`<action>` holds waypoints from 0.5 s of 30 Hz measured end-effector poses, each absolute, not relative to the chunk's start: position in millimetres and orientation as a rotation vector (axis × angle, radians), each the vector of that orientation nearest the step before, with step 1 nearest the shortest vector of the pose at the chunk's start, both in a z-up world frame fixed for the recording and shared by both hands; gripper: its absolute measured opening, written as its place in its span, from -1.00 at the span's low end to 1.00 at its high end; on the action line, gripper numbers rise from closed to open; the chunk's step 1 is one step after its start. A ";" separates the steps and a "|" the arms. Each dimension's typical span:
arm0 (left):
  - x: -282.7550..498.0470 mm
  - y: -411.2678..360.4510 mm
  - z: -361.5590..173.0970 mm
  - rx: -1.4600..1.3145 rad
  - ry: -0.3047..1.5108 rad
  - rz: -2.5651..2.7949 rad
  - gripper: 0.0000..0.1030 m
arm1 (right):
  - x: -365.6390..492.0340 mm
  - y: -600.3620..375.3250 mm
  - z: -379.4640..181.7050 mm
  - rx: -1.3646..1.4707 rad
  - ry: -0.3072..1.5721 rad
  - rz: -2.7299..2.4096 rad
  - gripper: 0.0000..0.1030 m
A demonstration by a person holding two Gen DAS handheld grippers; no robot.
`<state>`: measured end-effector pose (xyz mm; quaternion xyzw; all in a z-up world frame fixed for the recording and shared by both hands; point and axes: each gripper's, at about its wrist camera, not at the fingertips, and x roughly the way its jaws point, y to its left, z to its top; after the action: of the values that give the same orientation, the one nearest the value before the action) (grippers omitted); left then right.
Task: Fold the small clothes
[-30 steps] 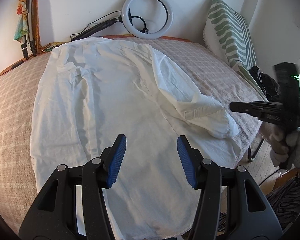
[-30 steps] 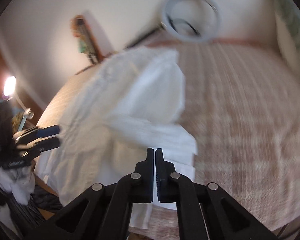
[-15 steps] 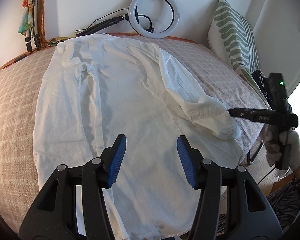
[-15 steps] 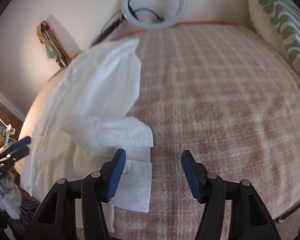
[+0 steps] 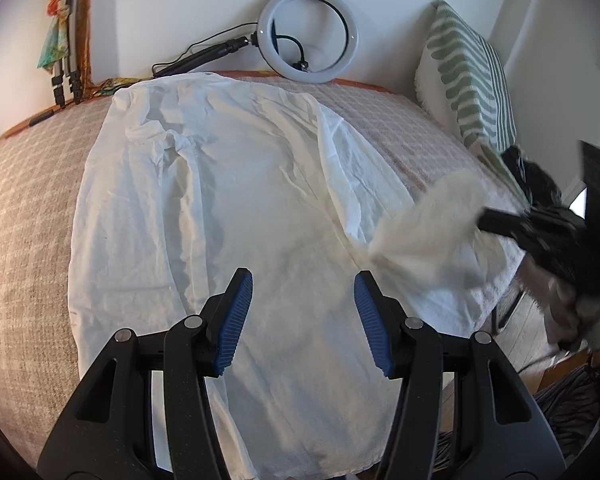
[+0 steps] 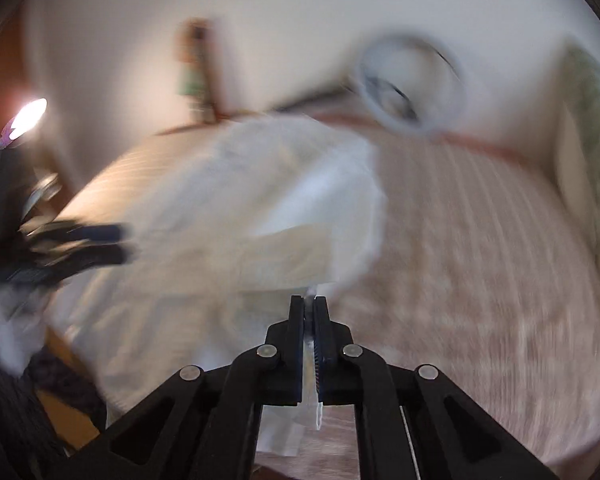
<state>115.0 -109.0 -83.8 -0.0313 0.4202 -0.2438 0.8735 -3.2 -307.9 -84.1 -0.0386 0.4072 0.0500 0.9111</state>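
Observation:
A white long-sleeved shirt (image 5: 228, 208) lies spread flat on the bed, collar toward the wall. My left gripper (image 5: 303, 316) is open and empty, hovering over the shirt's lower middle. My right gripper (image 6: 309, 320) is shut on the cuff of the shirt's right sleeve (image 5: 428, 232), which is lifted off the bed at the right edge. In the left wrist view the right gripper (image 5: 500, 224) shows blurred at the far right. In the blurred right wrist view the shirt (image 6: 228, 216) fills the left half and the left gripper (image 6: 100, 244) shows at the far left.
The bed has a pink checked cover (image 5: 20, 216). A ring light (image 5: 308, 34) leans against the wall at the back. A green striped pillow (image 5: 468, 80) stands at the right. A tripod with a colourful scarf (image 5: 66, 40) stands at the back left.
My right gripper opened half a second ago, then shut on the sleeve cuff and lifted it off the bed. The left gripper stayed open and barely moved.

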 end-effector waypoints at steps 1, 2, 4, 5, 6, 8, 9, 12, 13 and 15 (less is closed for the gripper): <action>116.9 -105.0 -82.5 -0.092 0.878 -0.511 0.07 | -7.8 -294.4 -79.9 -0.108 0.828 0.172 -0.91; 119.0 -100.0 -81.2 -0.128 0.879 -0.515 0.07 | -13.0 -281.1 -77.2 -0.129 0.816 0.237 -0.79; 121.7 -91.4 -79.6 -0.191 0.887 -0.530 0.07 | -18.4 -262.9 -78.1 -0.139 0.833 0.354 -0.08; 122.6 -87.3 -79.5 -0.224 0.894 -0.536 0.07 | -18.7 -259.0 -79.7 -0.134 0.847 0.391 0.22; 122.9 -85.4 -79.7 -0.243 0.900 -0.541 0.07 | -19.2 -257.8 -81.1 -0.125 0.860 0.424 0.24; 120.5 -86.4 -83.6 -0.265 0.930 -0.566 0.07 | -16.0 -264.5 -82.2 -0.084 0.866 0.439 0.23; 118.7 -89.0 -85.9 -0.267 0.947 -0.579 0.07 | -10.6 -274.7 -82.6 -0.050 0.871 0.406 0.21; 107.4 -102.1 -99.5 -0.275 1.015 -0.636 0.07 | 16.6 -318.8 -94.5 0.087 0.920 0.219 0.11; 104.2 -106.2 -103.0 -0.276 1.032 -0.648 0.07 | 30.2 -332.9 -101.7 0.137 0.944 0.155 0.00; 96.8 -116.6 -111.3 -0.252 1.064 -0.664 0.07 | 53.1 -358.2 -117.3 0.228 0.995 0.072 -0.06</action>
<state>96.8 -116.6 -111.3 -0.1177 0.4964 -0.3100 0.8023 53.1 -358.2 -117.3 0.1092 0.4760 0.0343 0.8720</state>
